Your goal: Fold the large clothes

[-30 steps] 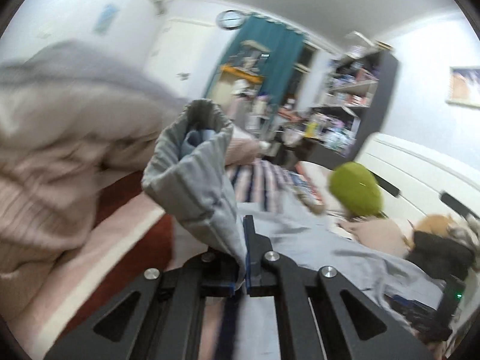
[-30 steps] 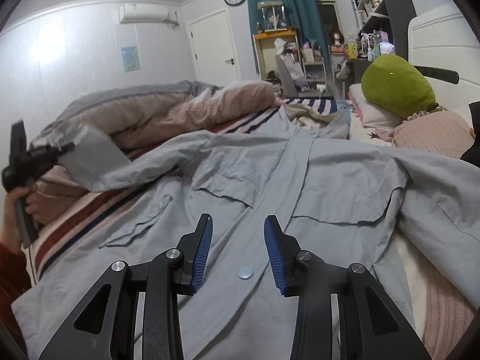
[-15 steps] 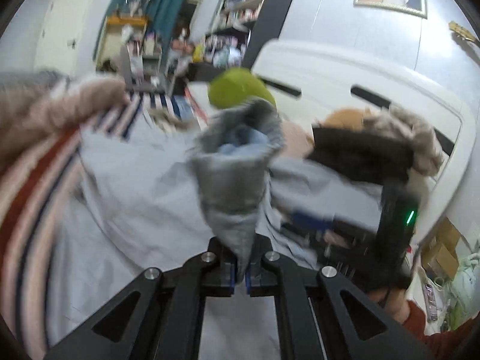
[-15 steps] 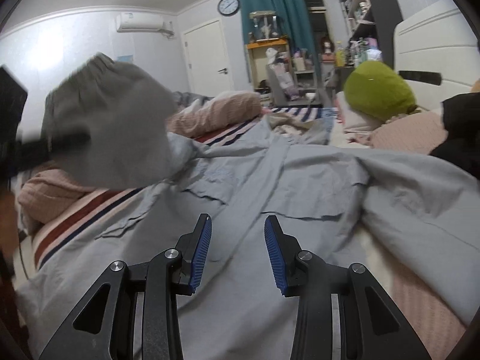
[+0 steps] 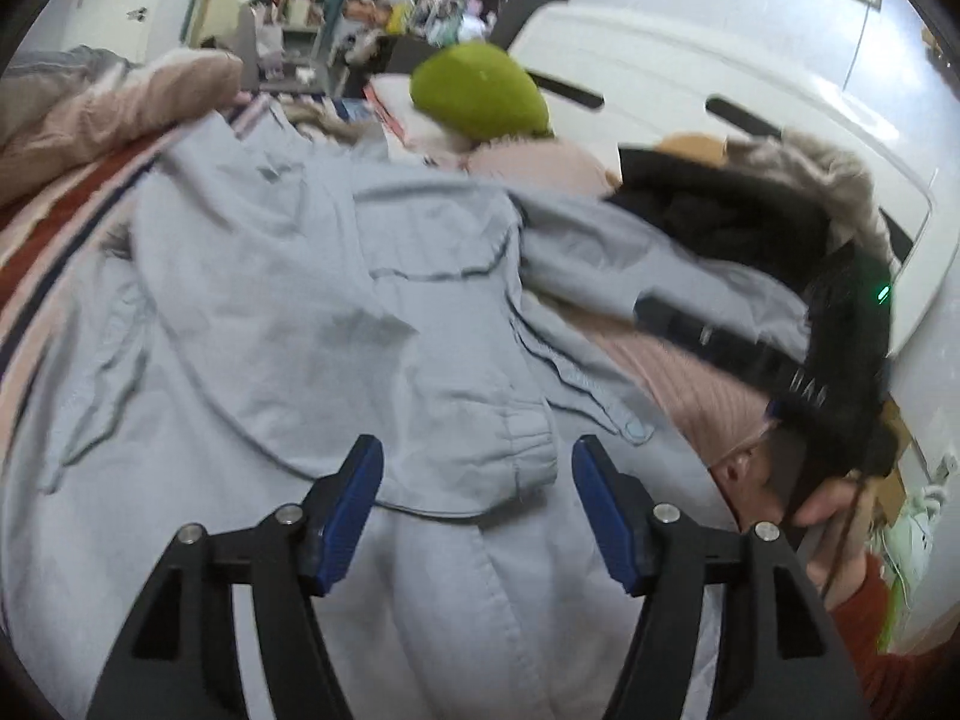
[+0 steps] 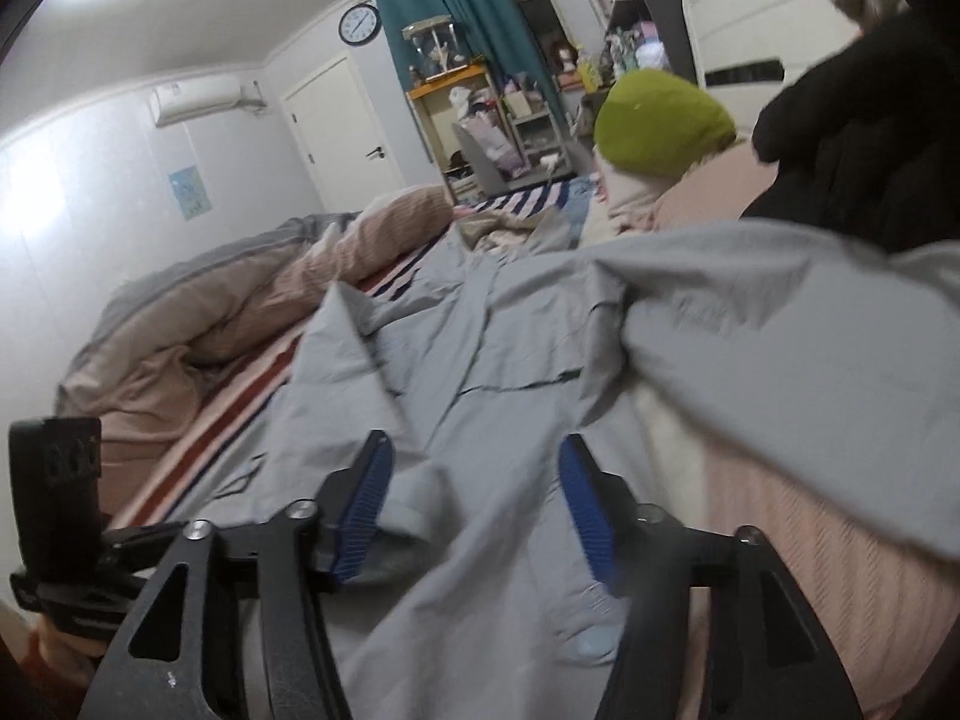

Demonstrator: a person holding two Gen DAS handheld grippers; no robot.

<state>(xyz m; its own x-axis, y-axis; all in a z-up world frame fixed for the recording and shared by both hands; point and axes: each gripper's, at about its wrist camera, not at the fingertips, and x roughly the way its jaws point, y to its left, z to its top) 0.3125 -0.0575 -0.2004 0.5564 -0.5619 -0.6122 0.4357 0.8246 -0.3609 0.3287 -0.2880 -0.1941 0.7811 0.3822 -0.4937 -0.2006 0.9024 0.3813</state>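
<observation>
A large light grey jacket (image 5: 312, 312) lies spread on the bed, front up. One sleeve is folded across its body, and the cuff (image 5: 522, 444) lies just ahead of my left gripper (image 5: 474, 480), which is open and empty above it. My right gripper (image 6: 471, 480) is open and empty, low over the jacket (image 6: 480, 372). The other sleeve (image 6: 780, 360) lies draped to its right over a pink blanket. The left gripper's body shows at the left edge of the right wrist view (image 6: 54, 492).
A green plush pillow (image 5: 480, 93) and a black fur-trimmed coat (image 5: 750, 228) lie near the white headboard (image 5: 690, 78). A bunched pink and grey duvet (image 6: 240, 312) lies along the bed's far side. The striped sheet (image 6: 240, 396) shows beside the jacket.
My left gripper carried the sleeve cuff across the jacket, opened and let it go; the cuff now lies on the jacket front. My right gripper stayed open and opened wider, shifting slightly.
</observation>
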